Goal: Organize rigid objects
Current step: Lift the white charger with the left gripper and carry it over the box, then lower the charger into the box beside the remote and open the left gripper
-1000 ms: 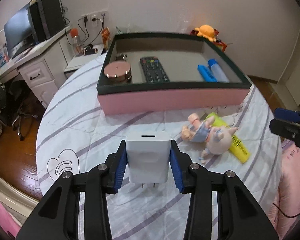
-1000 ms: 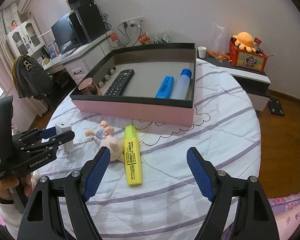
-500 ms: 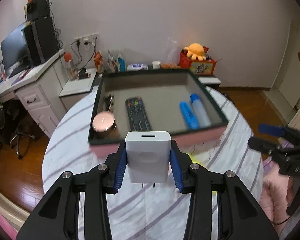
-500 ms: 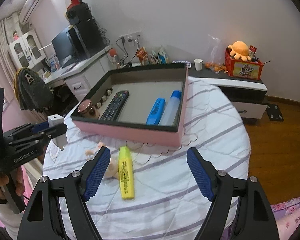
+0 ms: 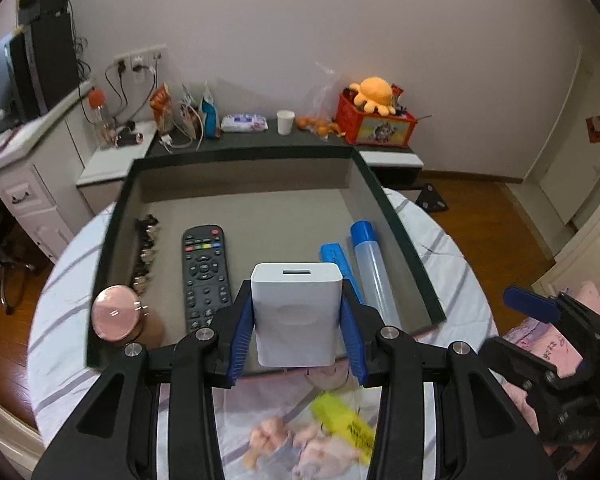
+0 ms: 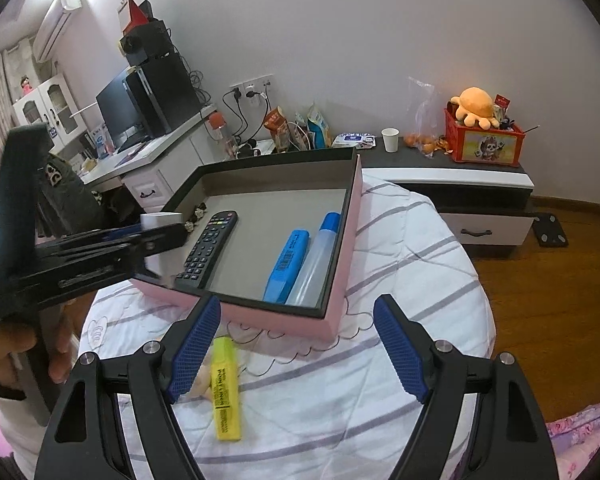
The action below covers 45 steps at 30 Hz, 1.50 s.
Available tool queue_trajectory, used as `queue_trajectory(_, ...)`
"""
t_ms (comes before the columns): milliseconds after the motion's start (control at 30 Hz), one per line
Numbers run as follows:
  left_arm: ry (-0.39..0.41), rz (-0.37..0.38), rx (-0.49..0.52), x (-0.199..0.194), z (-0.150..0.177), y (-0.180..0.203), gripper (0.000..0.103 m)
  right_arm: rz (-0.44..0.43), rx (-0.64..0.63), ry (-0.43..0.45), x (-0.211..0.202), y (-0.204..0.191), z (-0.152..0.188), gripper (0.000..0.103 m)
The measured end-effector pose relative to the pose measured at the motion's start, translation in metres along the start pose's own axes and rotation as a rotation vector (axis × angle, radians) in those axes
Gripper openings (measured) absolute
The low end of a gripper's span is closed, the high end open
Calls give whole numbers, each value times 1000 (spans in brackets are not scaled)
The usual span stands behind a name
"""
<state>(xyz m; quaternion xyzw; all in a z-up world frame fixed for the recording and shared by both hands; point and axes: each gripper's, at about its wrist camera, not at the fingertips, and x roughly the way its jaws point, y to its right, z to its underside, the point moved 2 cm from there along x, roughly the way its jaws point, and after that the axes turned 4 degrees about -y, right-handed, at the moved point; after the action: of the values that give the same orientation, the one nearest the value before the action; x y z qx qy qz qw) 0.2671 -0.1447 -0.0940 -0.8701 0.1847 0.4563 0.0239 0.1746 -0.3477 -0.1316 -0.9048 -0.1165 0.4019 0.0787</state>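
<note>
My left gripper (image 5: 296,320) is shut on a white charger block (image 5: 296,312), held in the air above the near wall of the pink box (image 5: 428,276). In the right wrist view the left gripper (image 6: 160,236) hangs over the box's left near corner. Inside the box lie a black remote (image 5: 205,270), a blue marker (image 6: 287,266), a clear tube with a blue cap (image 6: 314,258) and a pink round tin (image 5: 114,312). My right gripper (image 6: 296,348) stands open and empty above the bedsheet. A yellow highlighter (image 6: 225,388) and a small doll (image 5: 300,446) lie on the table (image 6: 400,248).
The round table carries a white sheet with purple stripes. A low dark cabinet (image 6: 452,176) with a paper cup (image 6: 390,139) and a red toy crate (image 6: 484,140) stands behind. A white desk (image 6: 156,160) with a monitor is at the left. A hand (image 6: 16,344) holds the left gripper's handle.
The left gripper has lifted the charger off the sheet and carried it forward to above the box's near wall. The right gripper rose and drew back slightly, still open.
</note>
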Motion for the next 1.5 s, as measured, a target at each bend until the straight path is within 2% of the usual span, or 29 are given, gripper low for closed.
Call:
queue_trajectory(400,-155,-62,-63,76,4,-14,41,-13,-2,-41,34,19,-10,80)
queue_trajectory(667,-199,-146,-62,85,12,-25,41,-27,-27,-80,48,13,-8,80)
queue_trajectory(900,-197,-154,-75,82,14,-29,44,-19,-39,-104,53,8,-4,80)
queue_trajectory(1067,-148,-91,-97,58,12,-28,68,-15,-43,-107,49,5,-1,80)
queue_trajectory(1200,-78,-38,-105,19,15,-28,70,-7,-40,-99,40,1,2,80)
queue_trajectory(1267,-36,-19,-111,-2,18,-30,80,1,-41,-95,36,-2,4,80)
queue_trajectory(1400,63,-25,-96,-53,33,-37,91,6,-48,-85,23,-13,11,80)
queue_trajectory(1500,130,-78,-82,-86,51,-45,96,4,-60,-77,14,-23,17,80)
